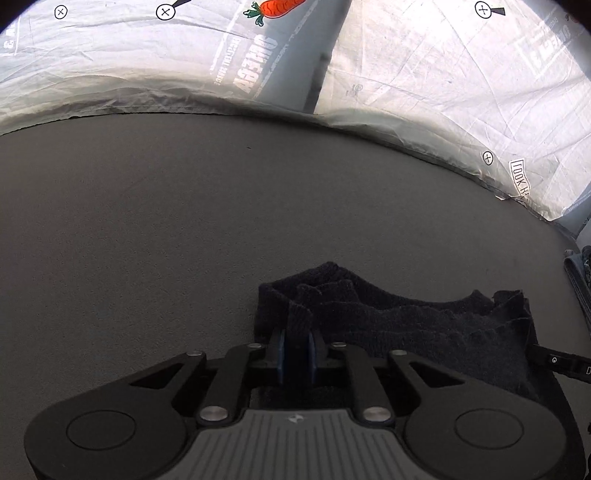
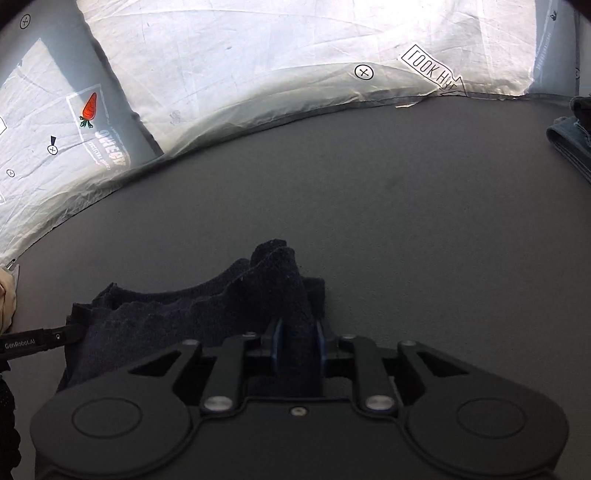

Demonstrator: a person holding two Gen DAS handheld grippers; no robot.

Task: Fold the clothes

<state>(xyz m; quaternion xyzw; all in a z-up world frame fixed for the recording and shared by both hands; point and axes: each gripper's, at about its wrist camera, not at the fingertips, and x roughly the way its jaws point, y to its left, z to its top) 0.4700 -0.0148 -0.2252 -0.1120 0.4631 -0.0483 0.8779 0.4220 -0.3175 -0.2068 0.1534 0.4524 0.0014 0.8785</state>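
Note:
A dark navy fleecy cloth (image 1: pixel 406 325) lies bunched on the grey tabletop (image 1: pixel 184 240), stretched between both grippers. My left gripper (image 1: pixel 295 341) is shut on the cloth's left corner, a fold of fabric pinched between its blue pads. In the right wrist view the same cloth (image 2: pixel 184 314) runs leftward, and my right gripper (image 2: pixel 298 332) is shut on its right corner, which stands up in a peak above the pads. The left gripper's black finger (image 2: pixel 37 341) shows at the left edge of that view. The right gripper's finger (image 1: pixel 557 360) shows at the right edge of the left wrist view.
A white crinkled sheet (image 1: pixel 424 74) printed with a carrot (image 1: pixel 275 8) and cross marks hangs behind the tabletop's far edge. Folded blue denim (image 2: pixel 570 142) lies at the table's right side. A beige cloth (image 2: pixel 6 295) pokes in at the left edge.

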